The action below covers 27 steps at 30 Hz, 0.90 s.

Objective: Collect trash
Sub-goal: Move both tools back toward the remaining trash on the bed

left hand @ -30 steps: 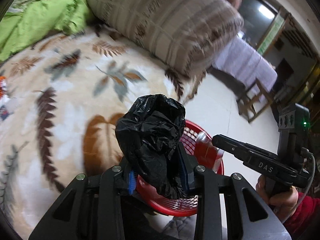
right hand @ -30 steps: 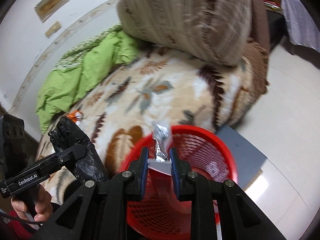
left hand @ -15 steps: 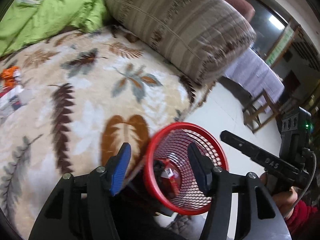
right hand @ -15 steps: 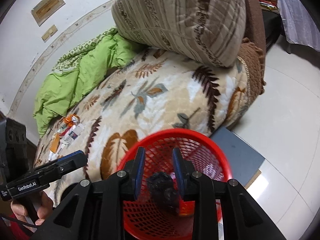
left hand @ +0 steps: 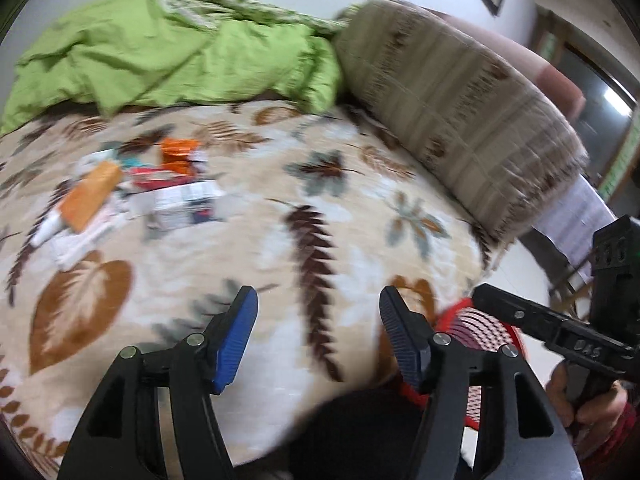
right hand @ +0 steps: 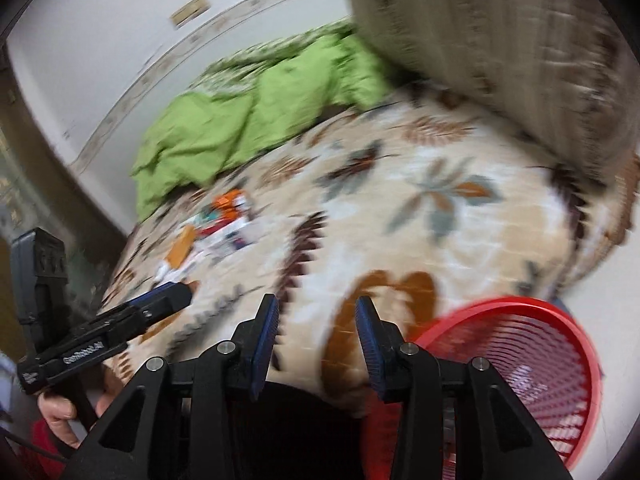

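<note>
A pile of trash (left hand: 132,196) lies on the leaf-patterned blanket (left hand: 280,248): orange packets, white and red boxes, a white tube. It also shows in the right wrist view (right hand: 216,232). My left gripper (left hand: 316,312) is open and empty above the blanket, right of the pile. My right gripper (right hand: 316,320) is open and empty near the bed's edge. The red mesh basket (right hand: 532,344) stands on the floor at the right, beside the bed; its rim shows in the left wrist view (left hand: 484,320). Both views are motion-blurred.
A green quilt (left hand: 168,48) is bunched at the back of the bed. A large striped brown pillow (left hand: 460,92) lies at the right. A white wall (right hand: 120,52) runs behind the bed. Pale floor (right hand: 600,280) lies right of the bed.
My left gripper let the black bag drop into the basket and my right let go of the silver wrapper. Both grippers opened and swung left from the basket toward the trash pile.
</note>
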Each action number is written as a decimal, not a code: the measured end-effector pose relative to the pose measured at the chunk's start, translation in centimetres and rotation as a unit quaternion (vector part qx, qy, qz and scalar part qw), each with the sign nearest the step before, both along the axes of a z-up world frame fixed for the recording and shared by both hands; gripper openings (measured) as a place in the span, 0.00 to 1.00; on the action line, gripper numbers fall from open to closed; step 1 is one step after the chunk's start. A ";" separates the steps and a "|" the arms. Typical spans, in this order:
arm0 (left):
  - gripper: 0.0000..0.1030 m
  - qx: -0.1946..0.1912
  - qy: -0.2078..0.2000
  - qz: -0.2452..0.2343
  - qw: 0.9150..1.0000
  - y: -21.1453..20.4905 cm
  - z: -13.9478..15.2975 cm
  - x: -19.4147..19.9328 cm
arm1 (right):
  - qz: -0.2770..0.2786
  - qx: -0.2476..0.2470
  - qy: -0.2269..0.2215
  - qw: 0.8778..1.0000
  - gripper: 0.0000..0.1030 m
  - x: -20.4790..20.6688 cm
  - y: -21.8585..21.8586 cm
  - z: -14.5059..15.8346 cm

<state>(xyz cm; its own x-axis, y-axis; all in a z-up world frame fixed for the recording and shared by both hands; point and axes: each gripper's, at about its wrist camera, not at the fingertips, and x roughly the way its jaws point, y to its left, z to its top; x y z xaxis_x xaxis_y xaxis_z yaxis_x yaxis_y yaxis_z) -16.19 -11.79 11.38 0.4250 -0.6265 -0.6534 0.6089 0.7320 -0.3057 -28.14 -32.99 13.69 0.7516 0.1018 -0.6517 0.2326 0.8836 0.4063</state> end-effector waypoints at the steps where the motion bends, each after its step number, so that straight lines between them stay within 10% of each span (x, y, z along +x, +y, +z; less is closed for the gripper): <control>1: 0.60 0.002 0.000 0.013 1.000 0.9 -0.2 0.6 | 0.013 0.005 0.000 1.000 0.41 0.9 0.6 0.0; 16: 0.61 0.029 0.044 0.196 0.979 15.1 -5.0 14.8 | 0.114 -0.010 0.021 0.993 0.48 9.2 6.0 -1.4; 27: 0.61 0.033 0.059 0.154 0.986 14.2 -8.6 20.6 | 0.126 -0.005 0.035 0.991 0.48 12.7 6.6 -2.8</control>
<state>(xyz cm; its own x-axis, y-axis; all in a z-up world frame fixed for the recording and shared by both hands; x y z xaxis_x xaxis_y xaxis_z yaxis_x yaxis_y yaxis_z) 4.43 2.38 2.74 0.5072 -0.4347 -0.7442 0.3186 0.8969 -0.3067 -15.43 -26.36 10.85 0.6560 0.2738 -0.7033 0.0310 0.9213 0.3877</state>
